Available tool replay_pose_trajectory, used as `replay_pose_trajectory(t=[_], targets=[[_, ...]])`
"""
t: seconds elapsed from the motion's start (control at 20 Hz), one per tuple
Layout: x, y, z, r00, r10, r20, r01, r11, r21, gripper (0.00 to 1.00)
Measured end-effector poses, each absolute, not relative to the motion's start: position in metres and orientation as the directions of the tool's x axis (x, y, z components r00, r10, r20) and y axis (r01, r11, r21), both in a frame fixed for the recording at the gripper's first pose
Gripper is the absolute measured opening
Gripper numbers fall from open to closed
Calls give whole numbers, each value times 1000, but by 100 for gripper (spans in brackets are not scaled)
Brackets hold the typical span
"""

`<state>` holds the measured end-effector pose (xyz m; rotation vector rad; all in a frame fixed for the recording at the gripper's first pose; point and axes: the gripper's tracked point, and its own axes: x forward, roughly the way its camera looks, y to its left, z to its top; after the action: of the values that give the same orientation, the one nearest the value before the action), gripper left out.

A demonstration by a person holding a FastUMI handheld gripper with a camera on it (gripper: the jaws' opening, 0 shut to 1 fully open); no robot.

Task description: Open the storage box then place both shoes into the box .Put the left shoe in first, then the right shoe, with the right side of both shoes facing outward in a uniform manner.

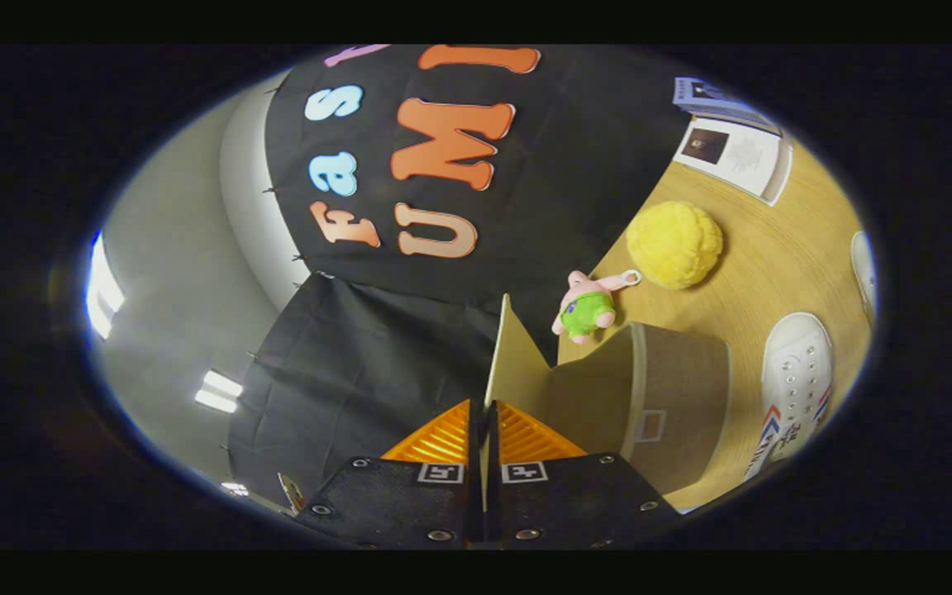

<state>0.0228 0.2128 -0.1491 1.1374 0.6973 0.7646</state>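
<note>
Lid flap of the brown cardboard storage box (658, 397) is held edge-on between the fingers of the hand-held gripper (484, 430); both fingers are closed against the thin pale panel (513, 364), one on each face, so the gripper is judged to be gripping the lid. The panel rises straight ahead along the finger line, its long axis in line with the fingers, its free corner pointing away beyond the tips. The box body is seen just beside and beyond the fingers, standing on the light wooden table (773, 248) near the edge that meets the black cloth wall. The view is rolled, so that the table is seen tilted.

The opening step is judged to be in hand and not complete: the lid is lifted but the interior of the box is hidden behind its wall. A white canvas lace-up shoe (794, 380) lies on the table beyond the box, well apart from the fingers, its toe directed away from them; its heel end is cut off. A second white object (863, 273), cut off farther along the table, may be the other shoe; this cannot be confirmed. Which shoe is the left cannot be told.

Noted also: a small pink plush toy in green shorts (587, 306) touching the box's far side, a yellow fluffy ball (674, 244) near it, and printed booklets (732, 136) at the far corner.
</note>
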Motion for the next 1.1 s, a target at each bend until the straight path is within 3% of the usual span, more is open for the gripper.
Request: replay_pose_trajectory(t=[0.35,0.55,0.85,1.1], targets=[[28,284,-95,531,840,-116,-270,297,916,3],[26,338,-81,499,852,-157,-238,309,921,3],[15,420,-79,452,854,-257,-317,424,849,3],[-10,462,-77,385,877,-286,-453,450,770,29]])
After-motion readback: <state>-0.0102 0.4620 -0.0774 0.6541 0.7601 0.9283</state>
